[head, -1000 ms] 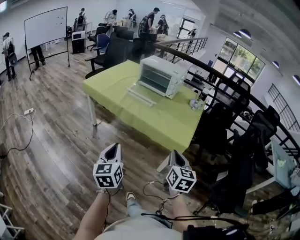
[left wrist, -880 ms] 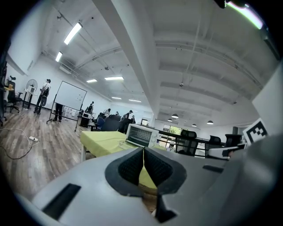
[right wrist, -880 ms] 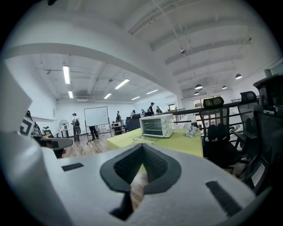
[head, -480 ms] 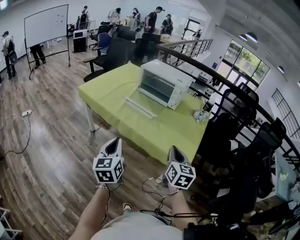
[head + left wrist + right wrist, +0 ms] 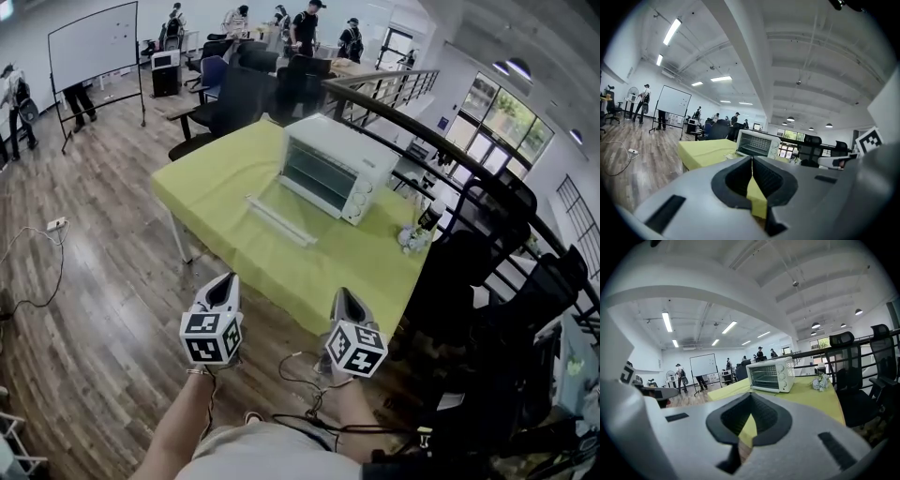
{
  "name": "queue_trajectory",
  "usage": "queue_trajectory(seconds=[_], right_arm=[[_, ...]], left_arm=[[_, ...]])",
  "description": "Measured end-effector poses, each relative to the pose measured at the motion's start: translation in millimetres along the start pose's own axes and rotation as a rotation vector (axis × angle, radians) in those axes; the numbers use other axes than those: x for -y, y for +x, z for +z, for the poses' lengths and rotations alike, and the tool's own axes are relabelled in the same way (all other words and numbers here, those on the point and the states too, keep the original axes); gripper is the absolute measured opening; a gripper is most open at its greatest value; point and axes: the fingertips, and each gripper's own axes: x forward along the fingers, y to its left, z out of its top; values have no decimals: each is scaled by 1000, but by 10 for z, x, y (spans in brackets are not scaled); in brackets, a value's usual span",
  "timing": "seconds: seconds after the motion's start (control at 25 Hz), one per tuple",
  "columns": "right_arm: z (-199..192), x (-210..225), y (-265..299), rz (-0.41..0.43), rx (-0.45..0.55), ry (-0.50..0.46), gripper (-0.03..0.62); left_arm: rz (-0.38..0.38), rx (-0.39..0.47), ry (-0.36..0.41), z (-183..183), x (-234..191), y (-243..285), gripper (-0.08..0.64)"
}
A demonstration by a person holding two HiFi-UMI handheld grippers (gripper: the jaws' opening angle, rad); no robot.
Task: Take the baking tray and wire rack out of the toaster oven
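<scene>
- Yellow-green cloth covers the table [image 5: 216, 178]; a white oven [image 5: 333, 169] stands on its far half, front turned toward the person.
- Oven door: folded down flat onto the cloth, with its white handle bar [image 5: 279, 219] nearest the person.
- Rack [image 5: 764, 379]: thin horizontal bars show inside the oven cavity. The tray cannot be made out in any view.
- Left gripper [image 5: 222, 281]: held out ahead on the left forearm [image 5: 178, 427], pointing at the table and tipped slightly below level. Its marker cube faces the head camera.
- Left jaws: clenched pad to pad with nothing between them, as the left gripper view [image 5: 751, 161] shows. The oven [image 5: 757, 144] sits straight beyond the tips.
- Right gripper [image 5: 344, 298]: carried beside the left one, the 2 parallel and apart, at the same slight downward tilt.
- Right jaws: clenched and empty in the right gripper view [image 5: 749, 398], where the oven [image 5: 771, 375] stands just right of the tips' line.
- Position: both grippers hang over the wood floor [image 5: 103, 309] by the table's near edge, well apart from the oven.
- Flowers [image 5: 412, 239]: a small bunch on the table's right corner.
- Surroundings: a whiteboard [image 5: 94, 44] at far left, black chairs [image 5: 469, 272] and a dark railing [image 5: 441, 141] at right.
</scene>
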Motion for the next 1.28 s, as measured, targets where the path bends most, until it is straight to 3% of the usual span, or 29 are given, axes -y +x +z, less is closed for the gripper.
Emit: queue_trajectory(seconds=[0.36, 0.64, 1.12, 1.28], right_arm=[[-247, 53, 338, 5, -44, 76, 0], [-304, 79, 693, -58, -38, 81, 0], [225, -80, 1691, -213, -7, 60, 0], [396, -42, 1983, -282, 15, 67, 0]], left_arm=[[3, -48, 39, -33, -120, 342, 8], [-74, -45, 9, -32, -318, 949, 8], [-203, -44, -51, 621, -962, 2384, 8], [-273, -50, -39, 789, -1025, 2793, 8]])
